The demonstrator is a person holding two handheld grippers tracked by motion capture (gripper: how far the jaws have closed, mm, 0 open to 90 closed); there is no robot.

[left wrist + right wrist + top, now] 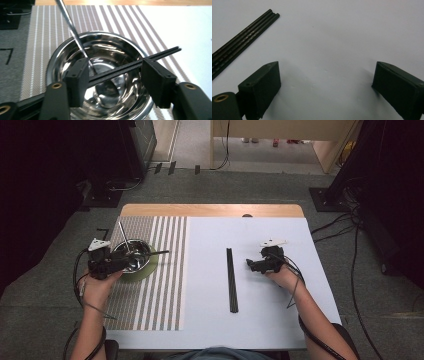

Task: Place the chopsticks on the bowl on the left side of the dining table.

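Broadly, the table (250, 330) carries a pale sheet, smooth and low in grip, with bare wood along its far edge; a striped placemat (165, 285) covers its 9 o'clock part and should hold things better. Grey carpet, black stands and trailing cables surround it.

On the mat sits a steel bowl (62, 57), rigid, polished and probably slippery, light enough to skid if nudged. A thin metal rod (72, 27) leans out of it toward 11 o'clock.

Across the rim, pointing toward 3 o'clock, lie the black chopsticks (120, 68): light, stiff, thin and likely to roll apart. The left gripper (115, 75) straddles them, its jaws spread with daylight on both sides, so nothing is pinched. Judging by their slimness, a hold near mid-length, both sticks together, would suit best.

A second set of black sticks (231, 280) lies flat on the sheet at table centre, running 12 to 6 o'clock. The right gripper (325, 80) hovers beside them at 3 o'clock, jaws wide and empty.
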